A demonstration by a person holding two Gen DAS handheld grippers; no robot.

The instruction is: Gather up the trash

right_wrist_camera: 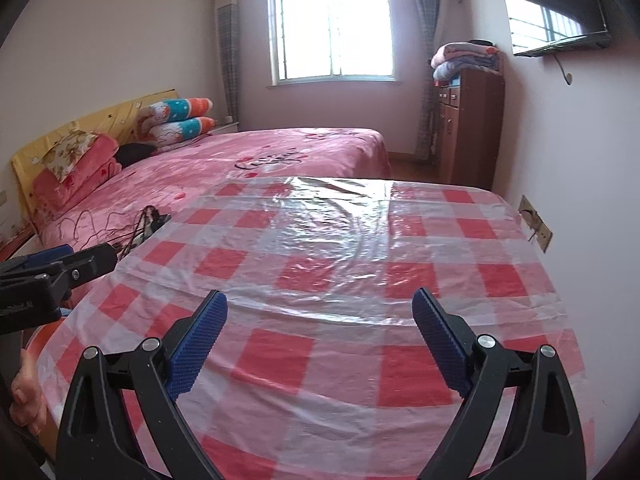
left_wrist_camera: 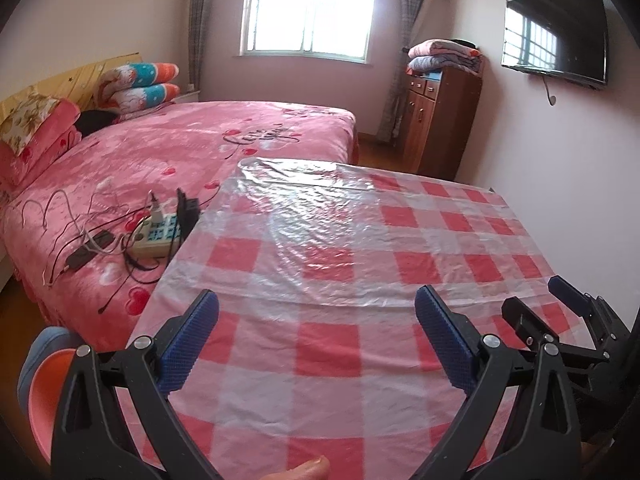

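A table covered with a red-and-white checked cloth under clear plastic (left_wrist_camera: 340, 280) fills the front of both views (right_wrist_camera: 340, 280). No trash shows on it. My left gripper (left_wrist_camera: 316, 304) is open and empty above the table's near edge. My right gripper (right_wrist_camera: 320, 304) is open and empty too, over the near part of the table. The right gripper shows at the right edge of the left wrist view (left_wrist_camera: 560, 312). The left gripper shows at the left edge of the right wrist view (right_wrist_camera: 60, 268).
A bed with a pink cover (left_wrist_camera: 180, 152) stands left of the table, with a power strip and cables (left_wrist_camera: 160, 232) on it. A wooden cabinet (left_wrist_camera: 440, 120) and a wall TV (left_wrist_camera: 556, 36) are at the right. An orange-pink basin (left_wrist_camera: 44, 392) sits low left.
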